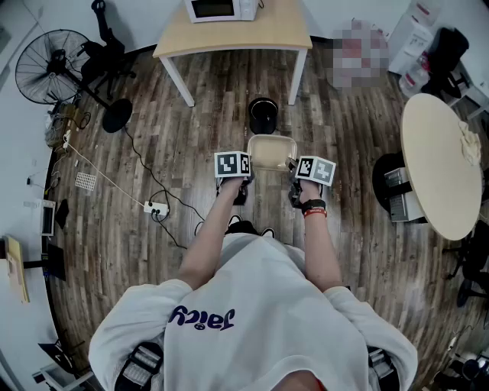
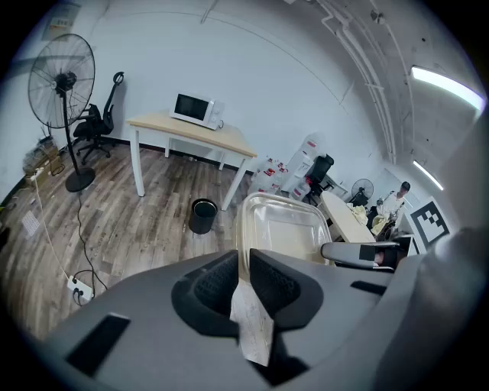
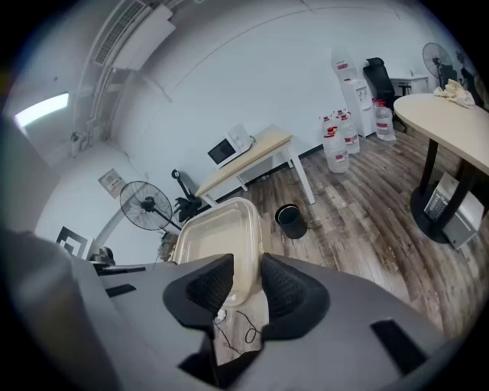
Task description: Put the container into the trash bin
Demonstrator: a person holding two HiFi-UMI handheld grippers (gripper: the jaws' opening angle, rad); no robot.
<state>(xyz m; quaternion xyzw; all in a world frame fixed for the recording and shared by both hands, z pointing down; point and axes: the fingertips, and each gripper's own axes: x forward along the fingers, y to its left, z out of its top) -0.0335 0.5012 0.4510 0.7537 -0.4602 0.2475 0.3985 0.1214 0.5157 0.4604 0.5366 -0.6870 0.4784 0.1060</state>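
A clear rectangular plastic container [image 1: 271,152] hangs in the air between my two grippers, above the wooden floor. My left gripper [image 1: 249,163] is shut on its left rim, and my right gripper [image 1: 293,165] is shut on its right rim. In the left gripper view the jaws pinch the thin rim of the container [image 2: 284,229] at my left gripper [image 2: 242,273]. The right gripper view shows the same grip, with the container [image 3: 218,233] running ahead of my right gripper [image 3: 246,284]. A small black trash bin [image 1: 263,114] stands open on the floor just beyond the container, also seen as the bin [image 2: 202,215] and the bin [image 3: 290,220].
A wooden table [image 1: 237,34] with a microwave [image 1: 220,8] stands behind the bin. A standing fan [image 1: 53,67] and a power strip [image 1: 156,208] with cables lie to the left. A round table [image 1: 443,164] is on the right, with water bottles [image 3: 336,141] by the wall.
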